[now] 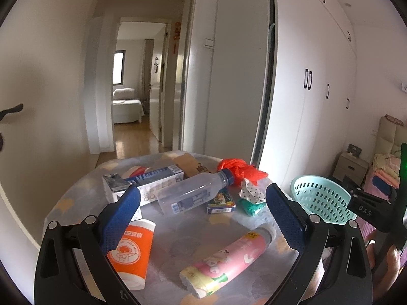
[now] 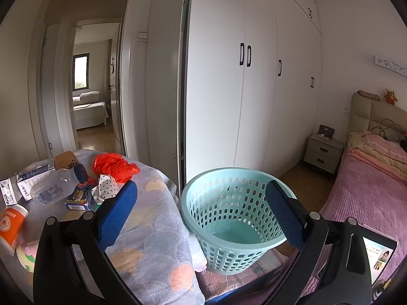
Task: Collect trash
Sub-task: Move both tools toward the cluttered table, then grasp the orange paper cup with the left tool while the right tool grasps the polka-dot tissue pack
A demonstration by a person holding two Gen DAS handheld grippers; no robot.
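Beside the perforated plastic basket (image 2: 232,218), crinkled bag (image 2: 114,166).

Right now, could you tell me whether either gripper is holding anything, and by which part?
Nothing is held. The left gripper is open above the table's trash, and the right gripper is open near the teal basket.

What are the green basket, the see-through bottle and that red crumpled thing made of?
The basket looks like matte moulded plastic, its wall pierced with even slots. The bottle seems thin clear plastic: you can see through it to the label. The red bag looks like thin glossy plastic film, crinkled and shiny.
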